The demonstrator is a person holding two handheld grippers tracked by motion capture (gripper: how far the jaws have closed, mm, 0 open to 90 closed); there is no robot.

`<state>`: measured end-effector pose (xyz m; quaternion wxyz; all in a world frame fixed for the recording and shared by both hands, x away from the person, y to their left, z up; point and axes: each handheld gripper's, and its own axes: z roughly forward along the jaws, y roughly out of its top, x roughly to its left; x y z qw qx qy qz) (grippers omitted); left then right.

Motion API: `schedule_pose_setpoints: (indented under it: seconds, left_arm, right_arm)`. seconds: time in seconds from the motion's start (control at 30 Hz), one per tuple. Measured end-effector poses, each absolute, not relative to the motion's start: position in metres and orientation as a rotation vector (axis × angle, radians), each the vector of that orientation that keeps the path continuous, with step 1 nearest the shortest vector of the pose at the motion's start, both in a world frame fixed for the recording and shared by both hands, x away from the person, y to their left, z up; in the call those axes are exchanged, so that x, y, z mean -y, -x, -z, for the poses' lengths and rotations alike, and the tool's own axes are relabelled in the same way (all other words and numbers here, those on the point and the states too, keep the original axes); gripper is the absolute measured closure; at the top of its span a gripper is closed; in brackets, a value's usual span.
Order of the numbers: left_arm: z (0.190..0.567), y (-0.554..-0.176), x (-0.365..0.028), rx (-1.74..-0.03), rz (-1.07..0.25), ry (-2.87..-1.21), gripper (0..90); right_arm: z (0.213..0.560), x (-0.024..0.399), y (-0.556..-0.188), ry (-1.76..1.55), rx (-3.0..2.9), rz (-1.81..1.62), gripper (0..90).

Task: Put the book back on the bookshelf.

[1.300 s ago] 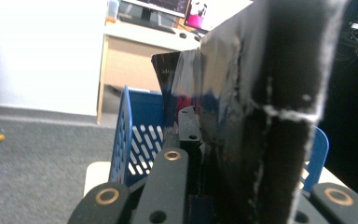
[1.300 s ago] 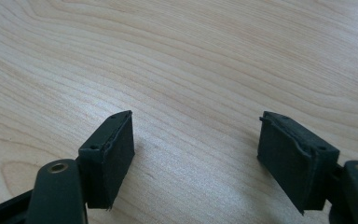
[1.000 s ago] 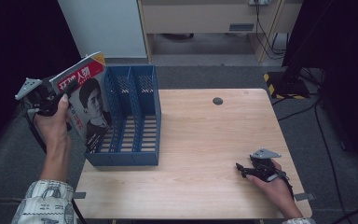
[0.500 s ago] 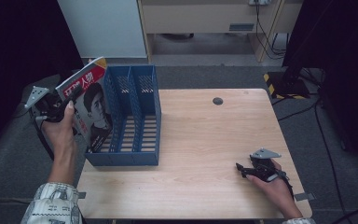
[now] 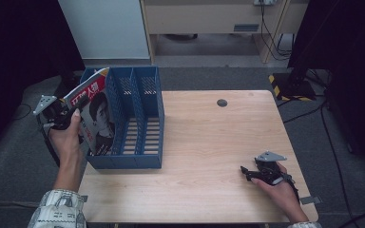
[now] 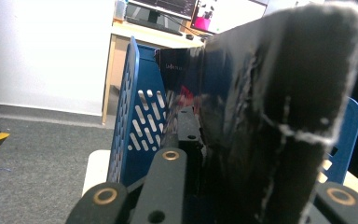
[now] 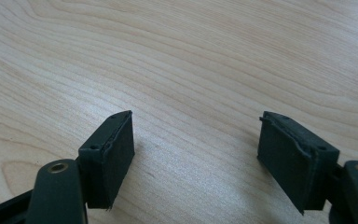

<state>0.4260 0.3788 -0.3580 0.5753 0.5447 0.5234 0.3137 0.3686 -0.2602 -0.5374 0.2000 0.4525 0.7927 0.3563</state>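
Two claws: left claw [image 5: 69, 114] clamps a magazine [image 5: 95, 118] (seemingly inside the file rack [image 5: 142, 118]), right claw [image 5: 247, 172] gapes empty.

I've got open tabletop [image 5: 204, 142] across center and right of frame, w/ just a small dark disc [image 5: 222, 102] near the far edge. Left side's blocked: blue file rack [image 5: 140, 118] stands there, magazine [image 5: 95, 116] filling its leftmost slot; other slots free.

- A light wooden table [image 5: 204, 156] lies under the open right claw.
- A small dark round cap [image 5: 222, 102] sits far up the table from that claw.
- A yellow-and-black striped base [image 5: 290, 85] stands on the floor beyond.
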Motion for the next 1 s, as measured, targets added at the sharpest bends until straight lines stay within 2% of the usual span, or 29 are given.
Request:
schedule_pose_setpoints:
  seconds: [1.0]
  left_arm:
    - [0.3635, -0.4224, -0.3862, -1.291, -0.709, -1.362, 83.5]
  right_arm:
    - [0.5374, 0.2602, -0.3685, -1.260, -2.217, -0.997, 27.1]
